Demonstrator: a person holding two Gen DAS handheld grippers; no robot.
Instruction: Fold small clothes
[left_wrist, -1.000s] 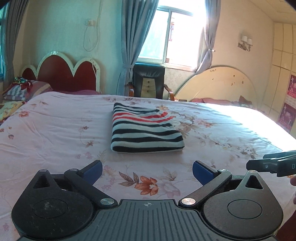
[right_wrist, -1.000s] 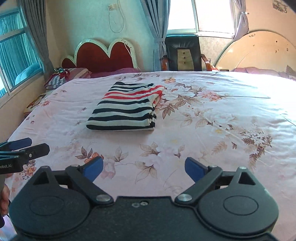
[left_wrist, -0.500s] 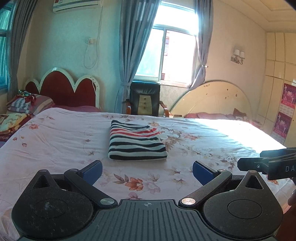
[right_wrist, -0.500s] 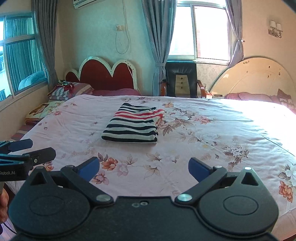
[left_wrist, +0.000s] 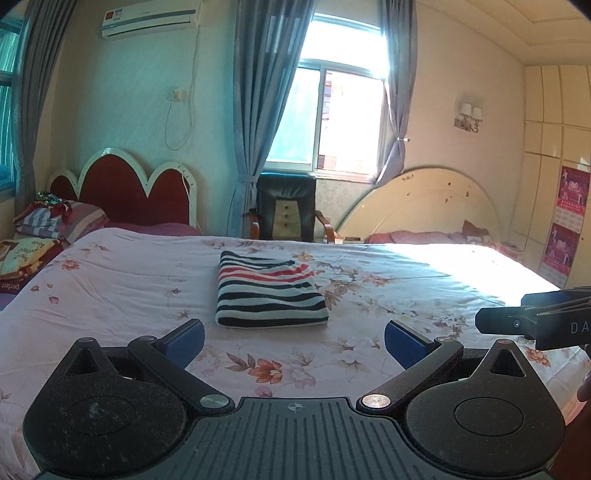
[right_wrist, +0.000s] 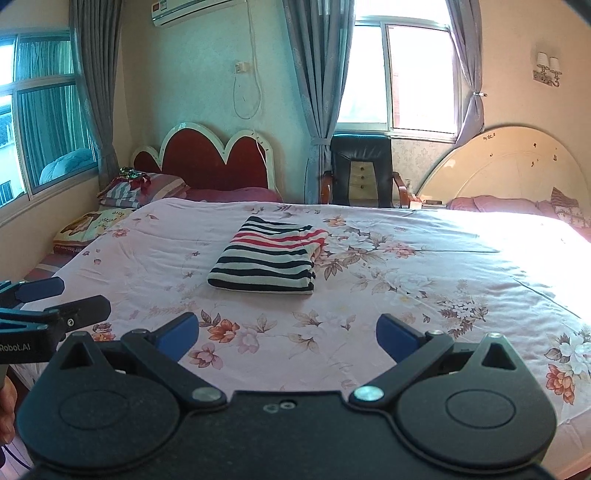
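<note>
A folded garment with black, white and red stripes (left_wrist: 267, 291) lies flat in the middle of the bed; it also shows in the right wrist view (right_wrist: 267, 258). My left gripper (left_wrist: 293, 339) is open and empty, held well back from the garment near the bed's front edge. My right gripper (right_wrist: 286, 334) is open and empty, also back from it. Each gripper shows at the edge of the other's view: the right one at the right of the left wrist view (left_wrist: 532, 319), the left one at the left of the right wrist view (right_wrist: 55, 302).
The bed has a pink floral cover (left_wrist: 110, 280). A red headboard (left_wrist: 129, 188), pillows (left_wrist: 55, 218), a black armchair (left_wrist: 286, 210) under the window and a cream headboard (left_wrist: 424, 203) stand behind it. Wardrobes line the right wall.
Both grippers have pulled back and tilted up, so the garment looks smaller and farther and more of the room shows. Both jaws stay open.
</note>
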